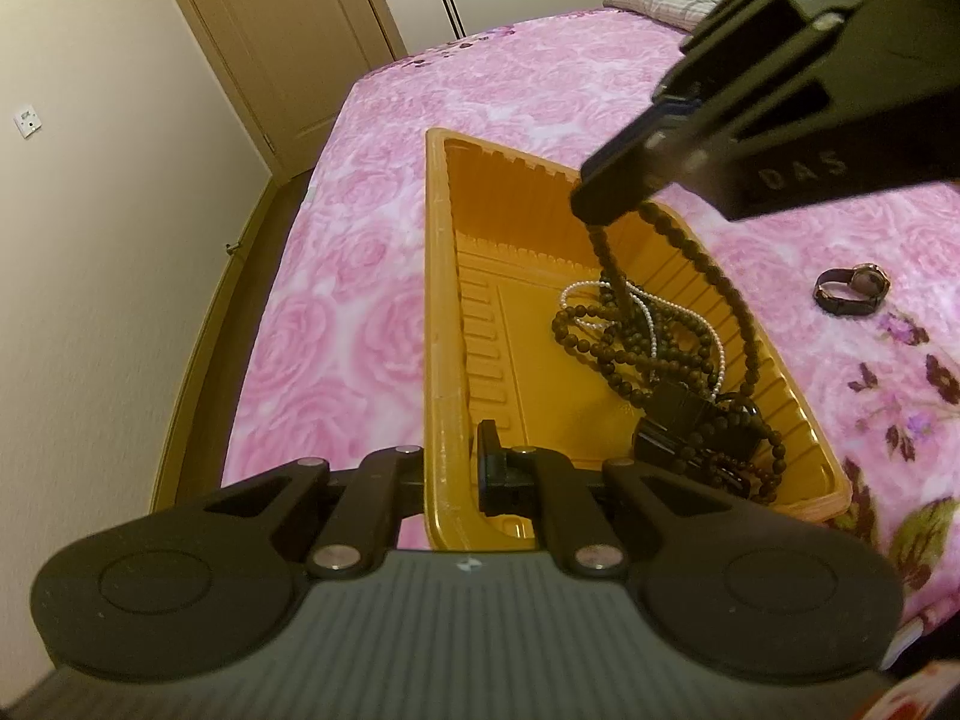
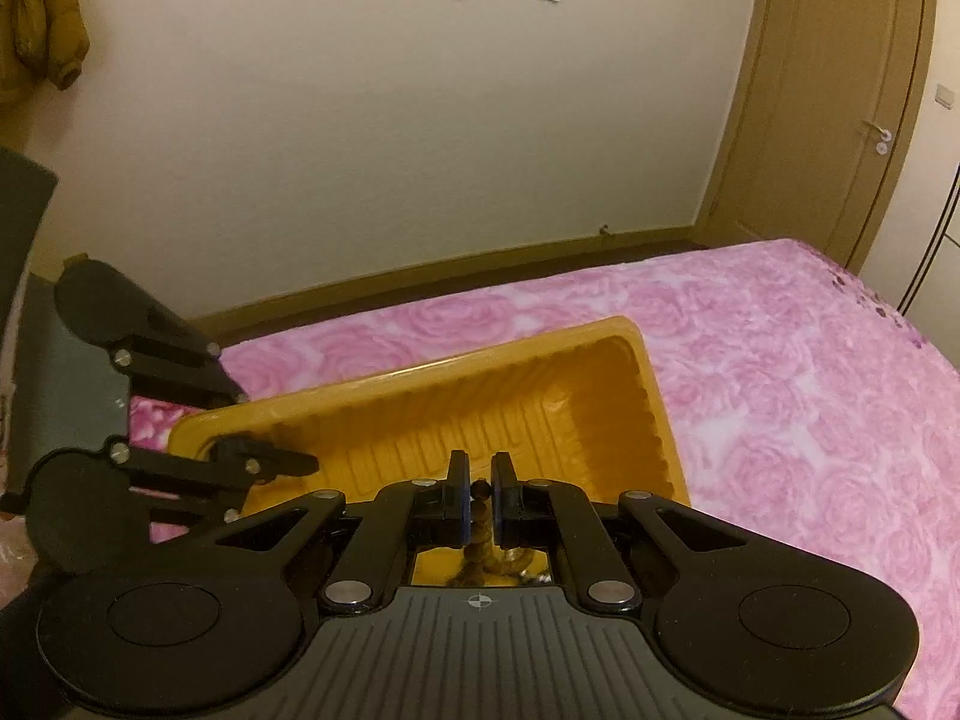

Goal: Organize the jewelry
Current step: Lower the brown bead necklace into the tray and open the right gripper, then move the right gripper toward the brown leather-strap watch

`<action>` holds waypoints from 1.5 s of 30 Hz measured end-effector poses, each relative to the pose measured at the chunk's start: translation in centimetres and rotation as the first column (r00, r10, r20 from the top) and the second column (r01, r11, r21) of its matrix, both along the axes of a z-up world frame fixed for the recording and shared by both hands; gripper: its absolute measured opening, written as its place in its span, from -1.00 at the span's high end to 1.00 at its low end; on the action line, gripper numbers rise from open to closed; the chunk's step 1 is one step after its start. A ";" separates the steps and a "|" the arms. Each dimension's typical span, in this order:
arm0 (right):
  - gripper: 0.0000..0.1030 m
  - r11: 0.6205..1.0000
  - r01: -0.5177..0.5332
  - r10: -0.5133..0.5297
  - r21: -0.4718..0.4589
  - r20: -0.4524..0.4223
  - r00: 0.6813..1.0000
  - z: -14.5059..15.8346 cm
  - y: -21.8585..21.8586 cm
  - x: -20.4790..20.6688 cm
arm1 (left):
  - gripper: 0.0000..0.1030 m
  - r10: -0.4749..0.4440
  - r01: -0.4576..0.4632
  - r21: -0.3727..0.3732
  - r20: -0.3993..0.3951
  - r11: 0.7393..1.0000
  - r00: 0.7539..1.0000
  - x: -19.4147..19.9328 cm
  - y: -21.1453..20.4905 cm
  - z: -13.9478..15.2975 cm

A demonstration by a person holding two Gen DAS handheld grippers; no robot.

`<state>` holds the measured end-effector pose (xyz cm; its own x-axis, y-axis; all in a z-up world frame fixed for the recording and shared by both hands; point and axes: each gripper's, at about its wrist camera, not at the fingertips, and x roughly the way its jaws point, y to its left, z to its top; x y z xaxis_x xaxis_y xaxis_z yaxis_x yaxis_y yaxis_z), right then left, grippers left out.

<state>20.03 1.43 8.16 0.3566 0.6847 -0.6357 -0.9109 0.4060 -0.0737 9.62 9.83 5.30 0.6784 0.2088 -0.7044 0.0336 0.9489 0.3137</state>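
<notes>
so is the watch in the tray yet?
No, the watch lies on the pink bedspread, to the right of the yellow tray.

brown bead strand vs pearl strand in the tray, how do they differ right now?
The brown bead strand is dark with chunky beads; the pearl strand is white and fine. The bead strand hangs partly lifted from the right gripper, whose jaws are shut on it; the pearl strand lies wholly loose, untouched. Both sit tangled in one pile in the yellow tray.
</notes>
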 end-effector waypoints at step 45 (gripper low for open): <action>-0.05 0.767 0.638 -0.637 -0.069 -0.204 0.743 -10.9 -25.7 -1.9 | 0.88 -0.001 0.001 0.011 -0.004 1.000 1.000 0.1 -0.3 0.0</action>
